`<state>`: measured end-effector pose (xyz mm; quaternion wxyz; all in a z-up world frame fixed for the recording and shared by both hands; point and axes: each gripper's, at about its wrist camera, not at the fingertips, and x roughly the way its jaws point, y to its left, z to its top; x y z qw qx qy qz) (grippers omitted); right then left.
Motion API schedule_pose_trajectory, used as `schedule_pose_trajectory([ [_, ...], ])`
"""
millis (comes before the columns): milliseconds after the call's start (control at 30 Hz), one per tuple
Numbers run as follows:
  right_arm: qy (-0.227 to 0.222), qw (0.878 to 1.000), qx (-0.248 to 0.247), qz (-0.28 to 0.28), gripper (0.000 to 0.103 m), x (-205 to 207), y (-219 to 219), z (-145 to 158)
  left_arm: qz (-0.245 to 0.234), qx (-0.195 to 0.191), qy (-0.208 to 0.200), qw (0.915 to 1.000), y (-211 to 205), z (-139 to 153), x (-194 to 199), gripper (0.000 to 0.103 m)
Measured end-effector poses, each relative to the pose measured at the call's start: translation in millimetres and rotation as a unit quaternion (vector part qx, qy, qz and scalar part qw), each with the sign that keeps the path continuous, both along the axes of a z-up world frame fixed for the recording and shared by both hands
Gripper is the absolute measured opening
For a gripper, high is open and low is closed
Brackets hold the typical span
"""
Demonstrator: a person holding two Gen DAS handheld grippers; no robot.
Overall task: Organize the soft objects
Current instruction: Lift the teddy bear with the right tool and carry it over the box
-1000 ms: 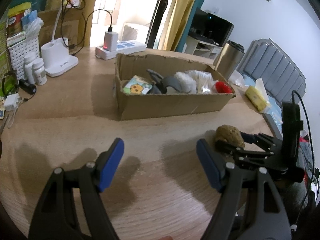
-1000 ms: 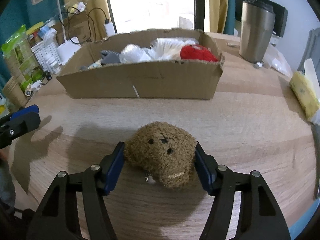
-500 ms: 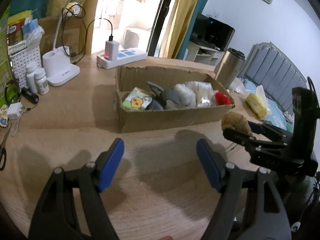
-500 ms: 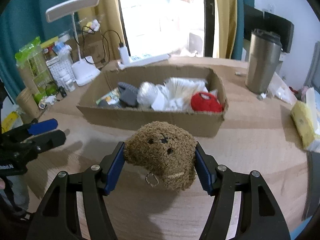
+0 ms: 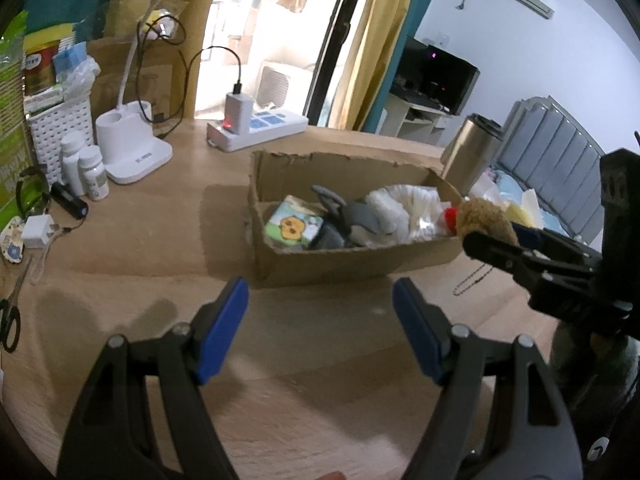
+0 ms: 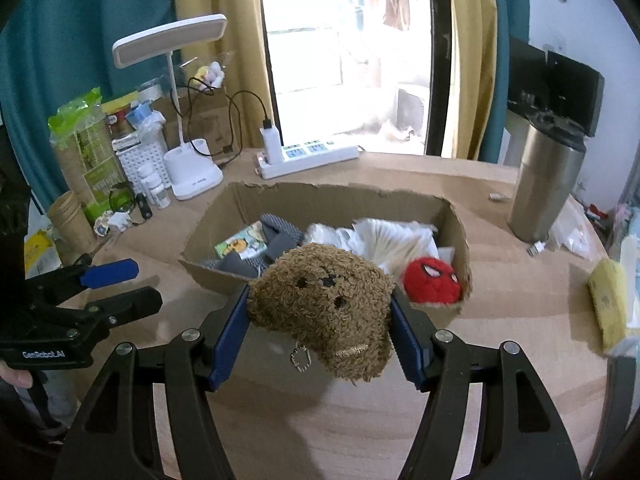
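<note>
My right gripper [image 6: 320, 324] is shut on a brown plush bear head [image 6: 324, 304] and holds it in the air just before the near wall of an open cardboard box [image 6: 460, 232]. The box holds a red Spider-Man plush [image 6: 432, 280], white soft items, a grey item and a green printed packet [image 6: 240, 245]. In the left wrist view the bear [image 5: 484, 216] hangs at the box's right end [image 5: 340, 260]. My left gripper [image 5: 320, 320] is open and empty above the table, before the box; it also shows in the right wrist view [image 6: 108, 284].
A steel tumbler [image 6: 548, 184] stands right of the box. A power strip [image 6: 308, 156], a white desk lamp [image 6: 192, 172], bottles and a white basket [image 5: 60, 132] are behind and left. A yellow sponge [image 6: 608, 304] lies at the right. Scissors [image 5: 10, 316] lie far left.
My right gripper has lifted the bear off the table and carried it up toward the box. My left gripper has risen a little and stays open.
</note>
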<state>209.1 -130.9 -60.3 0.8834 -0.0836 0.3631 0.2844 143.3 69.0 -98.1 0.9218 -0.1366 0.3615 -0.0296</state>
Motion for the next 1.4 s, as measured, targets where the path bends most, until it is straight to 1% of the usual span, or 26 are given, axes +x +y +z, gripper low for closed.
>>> schedule_pose_trajectory([
  [333, -0.008, 1.000, 0.002, 0.022, 0.069, 12, 21, 7, 0.022, 0.004, -0.009, 0.9997, 21, 4, 6, 0.076],
  [633, -0.007, 0.999, -0.004, 0.032, 0.069, 26, 37, 6, 0.031, 0.003, -0.009, 0.9995, 34, 0, 15, 0.076],
  [733, -0.007, 0.999, -0.005, 0.036, 0.069, 31, 41, 5, 0.034, -0.003, -0.007, 0.9994, 38, -1, 18, 0.076],
  [1067, 0.003, 0.999, -0.008, 0.044, 0.069, 49, 53, -1, 0.040, 0.000, -0.006, 0.9992, 48, -4, 35, 0.076],
  [1400, 0.015, 0.998, 0.001, 0.057, 0.069, 77, 72, -11, 0.041, 0.005, 0.003, 0.9991, 54, -8, 53, 0.076],
])
